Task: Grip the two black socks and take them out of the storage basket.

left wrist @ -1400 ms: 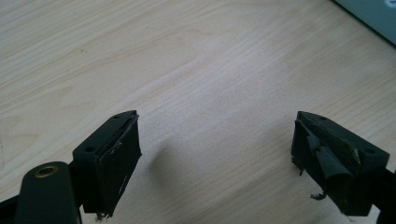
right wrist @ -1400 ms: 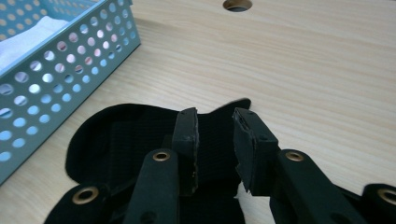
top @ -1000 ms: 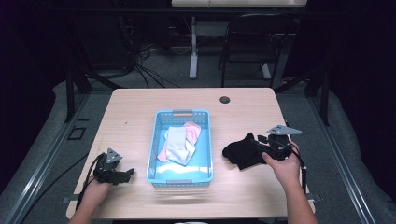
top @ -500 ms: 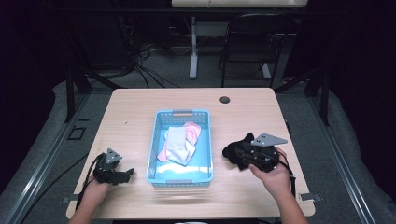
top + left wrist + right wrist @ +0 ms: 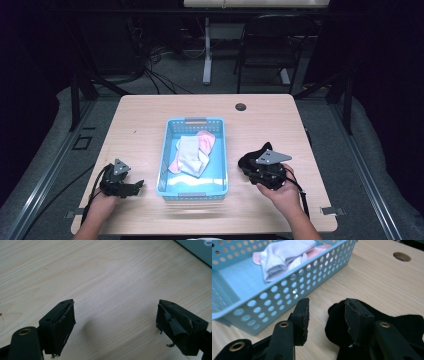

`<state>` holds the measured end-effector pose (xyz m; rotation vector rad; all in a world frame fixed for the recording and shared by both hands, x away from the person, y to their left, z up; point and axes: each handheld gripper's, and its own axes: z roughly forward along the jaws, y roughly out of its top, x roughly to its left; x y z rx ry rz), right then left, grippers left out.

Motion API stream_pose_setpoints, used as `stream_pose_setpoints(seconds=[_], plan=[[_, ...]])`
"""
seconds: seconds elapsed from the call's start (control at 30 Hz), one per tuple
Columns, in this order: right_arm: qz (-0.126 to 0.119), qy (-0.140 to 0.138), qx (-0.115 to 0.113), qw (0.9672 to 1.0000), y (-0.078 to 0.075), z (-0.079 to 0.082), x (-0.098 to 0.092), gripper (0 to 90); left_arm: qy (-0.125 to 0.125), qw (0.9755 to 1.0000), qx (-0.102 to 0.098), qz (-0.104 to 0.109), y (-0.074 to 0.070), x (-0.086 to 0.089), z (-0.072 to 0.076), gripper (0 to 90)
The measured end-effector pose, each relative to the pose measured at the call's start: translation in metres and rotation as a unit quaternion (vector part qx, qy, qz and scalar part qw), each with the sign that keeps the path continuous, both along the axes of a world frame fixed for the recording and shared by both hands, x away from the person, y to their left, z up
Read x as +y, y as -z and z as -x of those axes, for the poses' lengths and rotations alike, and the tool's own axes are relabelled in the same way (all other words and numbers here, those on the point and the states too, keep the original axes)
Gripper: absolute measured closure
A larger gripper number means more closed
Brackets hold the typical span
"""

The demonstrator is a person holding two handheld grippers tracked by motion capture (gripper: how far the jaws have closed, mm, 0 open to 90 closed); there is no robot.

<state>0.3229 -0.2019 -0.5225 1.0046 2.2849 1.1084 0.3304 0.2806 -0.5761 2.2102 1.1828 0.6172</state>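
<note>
Two tools sit open: the right tool (image 5: 325, 315) straddles a black sock's (image 5: 402, 322) edge to grip it, the left tool (image 5: 116, 325) idles empty.

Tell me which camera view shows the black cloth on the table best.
The right gripper view shows it best: the black cloth lies close up, under the right claw, beside the blue basket. The high view shows it small and partly covered by the claw. The left gripper view looks at bare table.
</note>
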Motion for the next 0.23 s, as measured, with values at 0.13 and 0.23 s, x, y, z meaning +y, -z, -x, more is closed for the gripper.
stream_pose_setpoints(seconds=[0.13, 0.23], plan=[[0.006, 0.004, -0.002, 1.0, 0.007, -0.004, -0.005, 53.6, 0.001, 1.0, 0.001, -0.001, 0.0, 0.0, 0.0, 15.6], [0.038, 0.012, -0.019, 0.999, 0.008, -0.007, -0.011, 50.2, 0.001, 1.0, 0.002, -0.001, 0.0, -0.001, 0.0, 15.6]])
